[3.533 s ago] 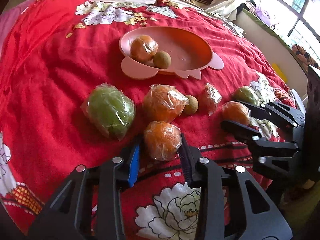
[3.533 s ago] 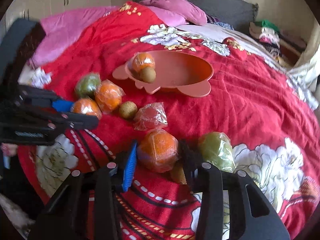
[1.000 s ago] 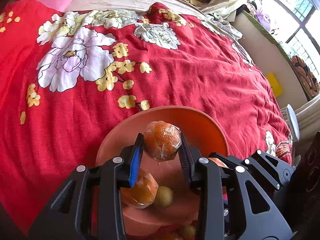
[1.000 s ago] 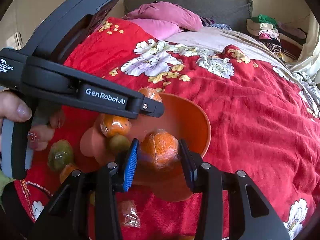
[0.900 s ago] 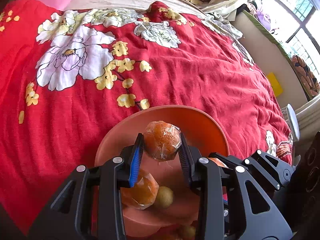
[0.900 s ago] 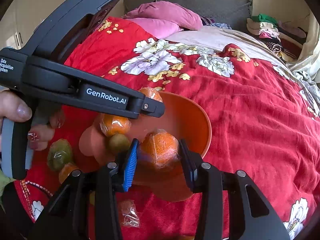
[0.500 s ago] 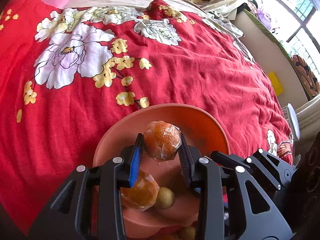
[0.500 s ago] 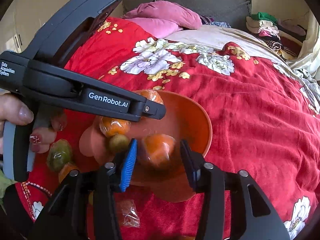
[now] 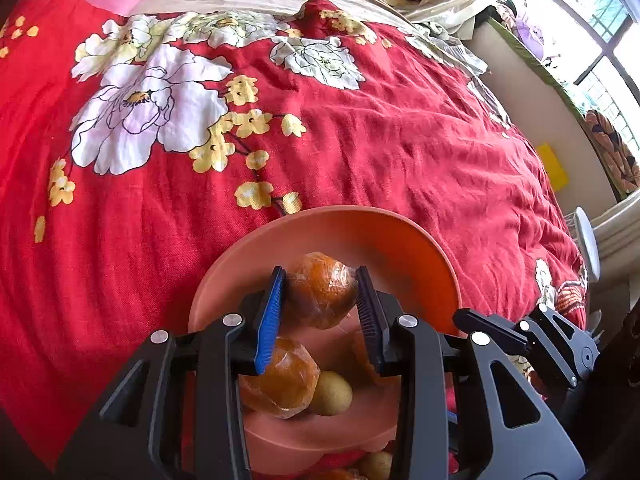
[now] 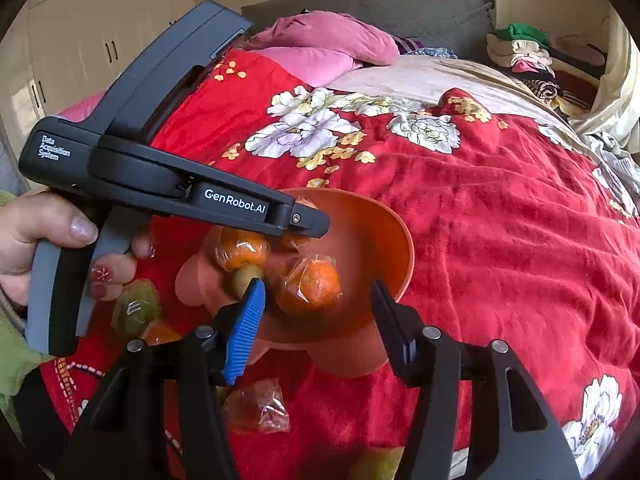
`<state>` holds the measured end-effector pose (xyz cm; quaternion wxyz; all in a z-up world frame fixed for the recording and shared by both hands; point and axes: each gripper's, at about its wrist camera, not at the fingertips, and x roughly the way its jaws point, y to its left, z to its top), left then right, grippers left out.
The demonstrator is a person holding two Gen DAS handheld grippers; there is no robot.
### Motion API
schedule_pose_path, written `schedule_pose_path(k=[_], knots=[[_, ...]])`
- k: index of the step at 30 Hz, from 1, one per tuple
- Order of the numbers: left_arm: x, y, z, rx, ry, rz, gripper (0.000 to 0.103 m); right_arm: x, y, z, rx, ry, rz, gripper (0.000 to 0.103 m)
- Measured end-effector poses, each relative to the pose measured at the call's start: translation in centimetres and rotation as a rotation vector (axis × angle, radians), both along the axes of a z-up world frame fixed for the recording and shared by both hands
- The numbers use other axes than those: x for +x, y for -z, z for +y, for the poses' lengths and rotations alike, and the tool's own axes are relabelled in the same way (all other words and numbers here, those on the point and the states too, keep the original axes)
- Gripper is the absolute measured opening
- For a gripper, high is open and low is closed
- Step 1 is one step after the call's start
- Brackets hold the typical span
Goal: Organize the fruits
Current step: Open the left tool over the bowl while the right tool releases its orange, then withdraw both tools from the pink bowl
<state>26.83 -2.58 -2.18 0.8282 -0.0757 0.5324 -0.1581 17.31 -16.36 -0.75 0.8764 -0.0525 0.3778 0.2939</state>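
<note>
The left gripper is clamped on a plastic-wrapped orange, held above the inside of the orange bowl. The right gripper has its fingers spread apart over the near edge of that bowl, gripping nothing; a second wrapped orange lies in the bowl just beyond its fingertips. Deeper in the bowl, on the left side, sit another wrapped orange and a small round greenish-brown fruit, touching each other. Outside the bowl, to its left, a wrapped green fruit rests on the red floral blanket, next to the hand holding the left gripper. Just in front of the bowl lies a wrapped reddish fruit on the blanket.
</note>
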Motion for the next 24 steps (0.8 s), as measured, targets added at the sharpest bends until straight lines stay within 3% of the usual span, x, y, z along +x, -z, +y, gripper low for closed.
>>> schedule_pose_path(k=[13, 24], knots=[[-1.1, -1.0, 0.7, 0.000, -0.025, -0.032, 0.034, -0.6, -0.3, -1.6, 0.020, 0.055, -0.005, 0.066], [-3.3, -3.0, 1.0, 0.013, -0.036, -0.098, 0.051, -1.3, -0.9, -2.7, 0.022, 0.098, -0.028, 0.083]])
